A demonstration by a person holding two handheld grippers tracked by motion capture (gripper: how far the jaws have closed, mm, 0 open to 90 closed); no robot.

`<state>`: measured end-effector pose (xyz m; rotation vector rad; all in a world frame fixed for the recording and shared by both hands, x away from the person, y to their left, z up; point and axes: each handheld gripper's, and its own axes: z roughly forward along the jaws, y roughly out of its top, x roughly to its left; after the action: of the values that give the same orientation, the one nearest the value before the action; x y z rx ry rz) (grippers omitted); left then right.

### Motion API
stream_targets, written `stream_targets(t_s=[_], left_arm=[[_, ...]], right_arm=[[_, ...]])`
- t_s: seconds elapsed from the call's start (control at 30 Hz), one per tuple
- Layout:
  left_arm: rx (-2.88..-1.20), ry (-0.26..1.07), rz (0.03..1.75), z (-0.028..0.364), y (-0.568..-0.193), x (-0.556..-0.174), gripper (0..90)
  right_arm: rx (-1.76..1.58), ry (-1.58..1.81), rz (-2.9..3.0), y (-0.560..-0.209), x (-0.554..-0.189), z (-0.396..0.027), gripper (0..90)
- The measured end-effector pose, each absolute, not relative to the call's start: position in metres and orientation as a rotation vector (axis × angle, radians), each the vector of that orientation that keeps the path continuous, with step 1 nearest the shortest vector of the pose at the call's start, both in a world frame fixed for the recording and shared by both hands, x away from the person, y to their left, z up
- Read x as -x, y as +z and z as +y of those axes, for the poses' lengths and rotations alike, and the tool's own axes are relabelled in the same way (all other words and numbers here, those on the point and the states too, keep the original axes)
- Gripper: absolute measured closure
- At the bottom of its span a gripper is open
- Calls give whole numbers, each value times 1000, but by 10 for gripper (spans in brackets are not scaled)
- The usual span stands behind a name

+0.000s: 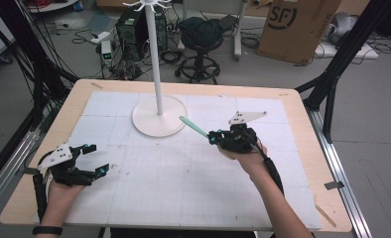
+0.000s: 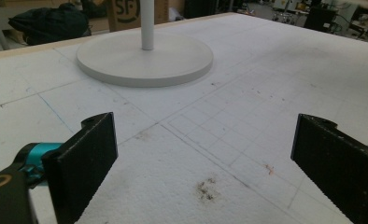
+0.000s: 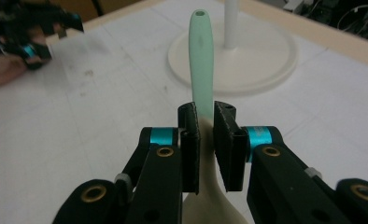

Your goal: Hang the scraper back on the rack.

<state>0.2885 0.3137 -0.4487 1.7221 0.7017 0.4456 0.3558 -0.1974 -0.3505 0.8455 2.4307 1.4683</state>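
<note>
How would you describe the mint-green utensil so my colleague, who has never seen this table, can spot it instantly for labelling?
Start at the white stand with its round base on the white table mat. To its right, the right gripper is shut on a slim mint-green utensil whose handle points at that base. It is the one pale green thing there, with a small hole at its tip.

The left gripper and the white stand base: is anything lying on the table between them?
No. In the left gripper view, bare white gridded board runs from the open left gripper to the stand base.
</note>
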Motion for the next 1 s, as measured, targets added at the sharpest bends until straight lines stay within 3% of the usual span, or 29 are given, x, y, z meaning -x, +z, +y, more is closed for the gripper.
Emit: stream_targets(t_s=[0.5, 1.0], left_arm=[[-1722, 444, 699, 314, -449, -288, 77], [-1721, 444, 696, 313, -449, -288, 77]], right_arm=[[-715, 1551, 2358, -225, -377, -196, 813], [-706, 1599, 2268, -151, -389, -181, 813]])
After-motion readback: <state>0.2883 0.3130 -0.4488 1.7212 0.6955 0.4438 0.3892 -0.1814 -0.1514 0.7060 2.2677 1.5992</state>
